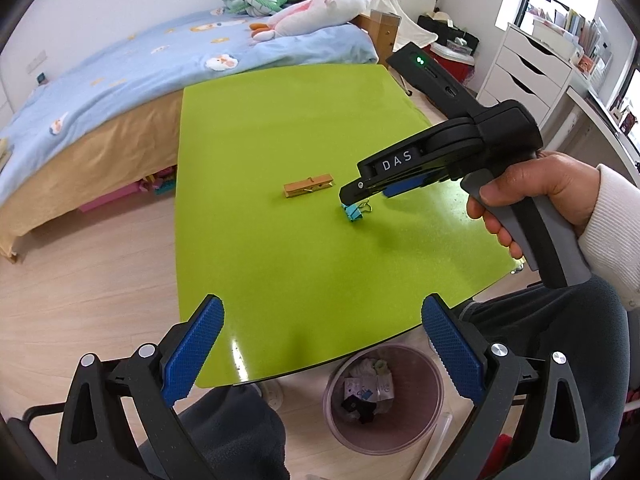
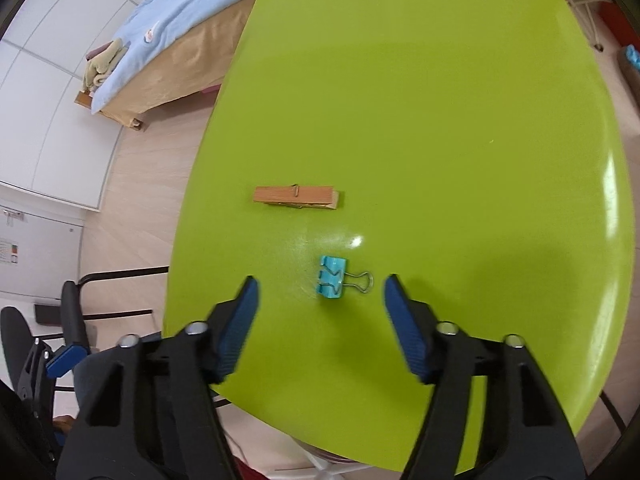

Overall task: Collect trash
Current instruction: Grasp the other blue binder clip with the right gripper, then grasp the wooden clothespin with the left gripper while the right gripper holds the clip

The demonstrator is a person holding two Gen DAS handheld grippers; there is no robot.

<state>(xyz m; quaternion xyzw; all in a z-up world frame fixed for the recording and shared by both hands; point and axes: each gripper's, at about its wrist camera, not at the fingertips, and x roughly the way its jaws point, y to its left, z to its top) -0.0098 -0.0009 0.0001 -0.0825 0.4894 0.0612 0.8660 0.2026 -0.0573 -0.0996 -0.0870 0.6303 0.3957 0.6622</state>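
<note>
A small blue binder clip [image 2: 330, 282] lies on the green table [image 2: 440, 120], its wire handle pointing right. My right gripper [image 2: 320, 292] is down over it with a blue pad on each side; the pads stand apart from the clip, so it is open. In the left wrist view the right gripper [image 1: 352, 202], held in a hand, tips down onto the binder clip [image 1: 354, 213]. A wooden clothespin [image 2: 296, 197] lies flat just beyond, also seen as the clothespin [image 1: 308, 186]. My left gripper [image 1: 322, 308] hangs open over the table's near edge, holding nothing.
A translucent bin [image 1: 436, 380] with scraps inside stands on the floor under the table's near edge [image 1: 300, 372]. A bed with plush toys [image 1: 120, 80] runs along the table's left and far side. White drawers [image 1: 528, 72] stand far right. A person's knees are below.
</note>
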